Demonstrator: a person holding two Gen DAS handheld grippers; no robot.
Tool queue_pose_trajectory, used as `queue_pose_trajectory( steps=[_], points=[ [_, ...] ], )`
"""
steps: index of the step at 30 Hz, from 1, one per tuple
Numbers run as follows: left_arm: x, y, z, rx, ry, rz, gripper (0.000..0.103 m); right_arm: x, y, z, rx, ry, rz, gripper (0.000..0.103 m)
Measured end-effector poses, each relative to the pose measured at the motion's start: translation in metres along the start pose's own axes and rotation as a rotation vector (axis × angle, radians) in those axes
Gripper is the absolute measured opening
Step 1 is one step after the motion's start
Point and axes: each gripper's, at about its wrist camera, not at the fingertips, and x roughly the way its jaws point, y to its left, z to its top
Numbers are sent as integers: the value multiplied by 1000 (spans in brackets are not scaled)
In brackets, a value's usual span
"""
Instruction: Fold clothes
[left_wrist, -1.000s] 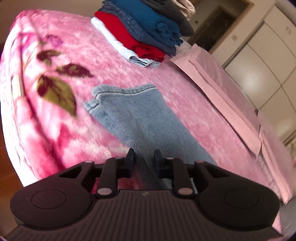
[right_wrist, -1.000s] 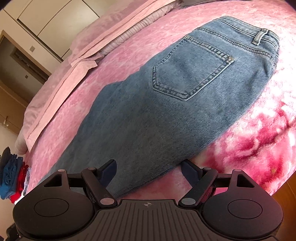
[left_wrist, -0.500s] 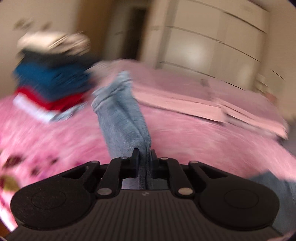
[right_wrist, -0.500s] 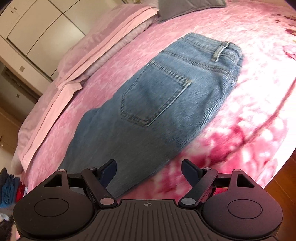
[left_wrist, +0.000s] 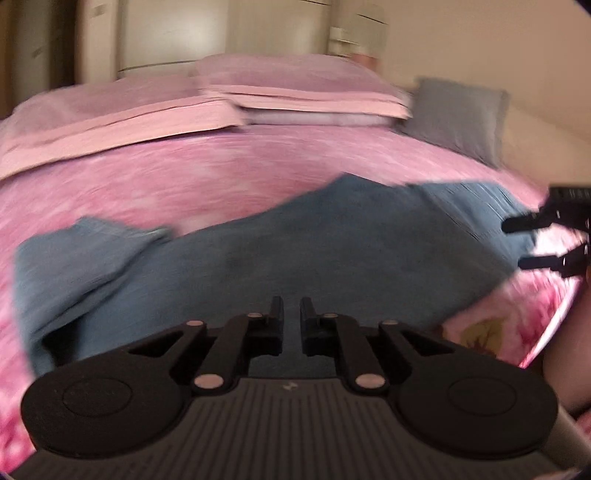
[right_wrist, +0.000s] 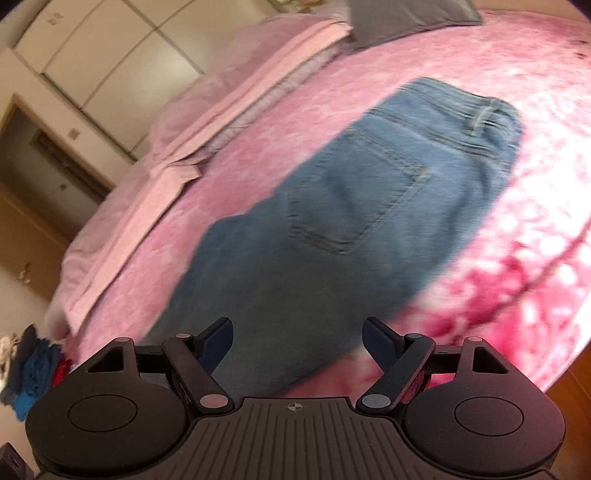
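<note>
Blue jeans lie across the pink flowered blanket; the leg end is folded over at the left. In the right wrist view the jeans show a back pocket and waistband at the far right. My left gripper hovers just over the jeans' near edge with jaws a narrow gap apart; no cloth shows between them. My right gripper is open and empty above the jeans' near edge. It also shows at the right of the left wrist view.
Pink pillows and a folded pink quilt lie at the bed's head beside a grey cushion. A stack of folded clothes sits at the far left of the bed. White wardrobes stand behind.
My left gripper swung right, carrying the pinched jeans leg over toward the waist end, and now the cloth is out of its jaws. My right gripper pulled back a little, still open.
</note>
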Motion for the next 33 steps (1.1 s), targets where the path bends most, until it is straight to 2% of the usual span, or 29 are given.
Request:
queue_pose_trajectory(
  steps=[2, 8, 9, 10, 12, 14, 17, 21, 26, 31, 32, 33],
  points=[
    [-19, 26, -2, -61, -3, 78, 20, 8, 13, -4, -24, 21, 54, 81],
    [-67, 113, -5, -283, 12, 286, 20, 65, 69, -26, -45, 169, 226, 79],
    [-69, 126, -6, -309, 22, 313, 20, 78, 79, -31, -42, 201, 246, 67],
    [-70, 139, -6, -335, 33, 340, 20, 90, 89, -36, -38, 234, 266, 59],
    [-66, 162, -8, -369, 72, 388, 20, 116, 108, -47, -31, 298, 305, 59],
    [-62, 185, -8, -406, 94, 393, 20, 138, 123, -55, -7, 344, 340, 59],
    [-56, 205, -9, -457, 89, 344, 21, 168, 143, -64, 40, 396, 389, 59],
    [-45, 223, -3, -466, 80, 314, 21, 206, 168, -65, 103, 422, 431, 60],
    [-32, 248, -3, -514, 76, 270, 22, 251, 192, -61, 104, 430, 420, 60],
    [-21, 261, -1, -525, 84, 271, 22, 282, 209, -64, 89, 458, 403, 59],
    [-20, 263, 0, -526, 85, 272, 22, 284, 212, -65, 75, 455, 400, 56],
    [-19, 263, 0, -525, 85, 272, 22, 287, 215, -66, 58, 460, 389, 30]
  ],
)
